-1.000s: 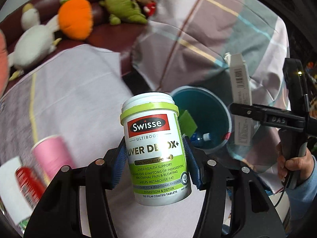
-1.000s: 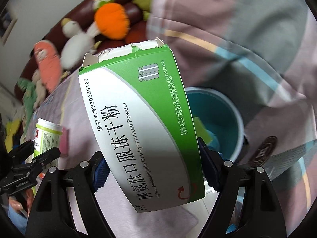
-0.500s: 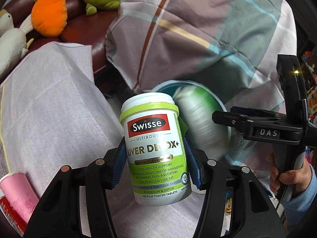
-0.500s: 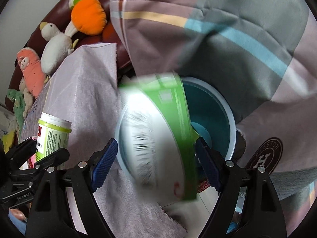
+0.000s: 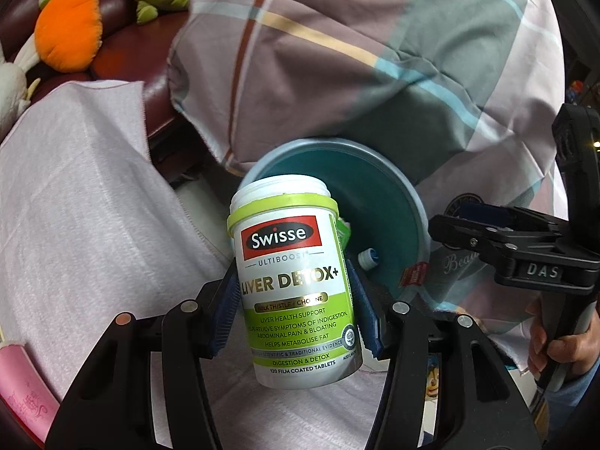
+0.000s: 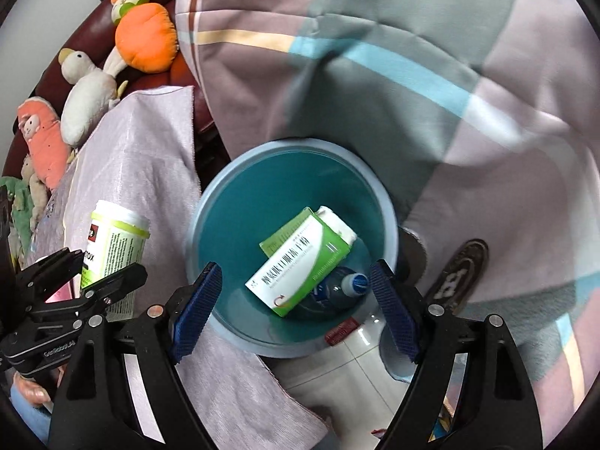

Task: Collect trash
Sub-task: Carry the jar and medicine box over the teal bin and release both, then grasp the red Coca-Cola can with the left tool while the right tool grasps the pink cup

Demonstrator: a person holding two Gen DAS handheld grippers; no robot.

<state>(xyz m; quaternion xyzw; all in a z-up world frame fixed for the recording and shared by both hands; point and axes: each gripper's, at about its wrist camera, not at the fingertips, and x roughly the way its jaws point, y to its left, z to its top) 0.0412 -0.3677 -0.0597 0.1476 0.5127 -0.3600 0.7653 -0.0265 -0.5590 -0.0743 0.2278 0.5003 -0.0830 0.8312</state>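
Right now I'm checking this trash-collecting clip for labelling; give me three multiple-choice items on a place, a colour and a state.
1. Where is the green-and-white cardboard medicine box?
A. inside the round teal plastic bin
B. on the lilac cloth
C. between the right fingers

2. What colour is the band under the white plastic supplement bottle's cap?
A. red
B. lime green
C. blue

3. What state is the left gripper in?
A. open and empty
B. shut on the bottle
C. out of view

Answers: 1 A, the box lies in the bin beside a clear bottle with a blue cap. 2 B, a lime ring circles the neck. 3 B, both blue pads press the bottle's sides, while the right gripper stands open above the bin.
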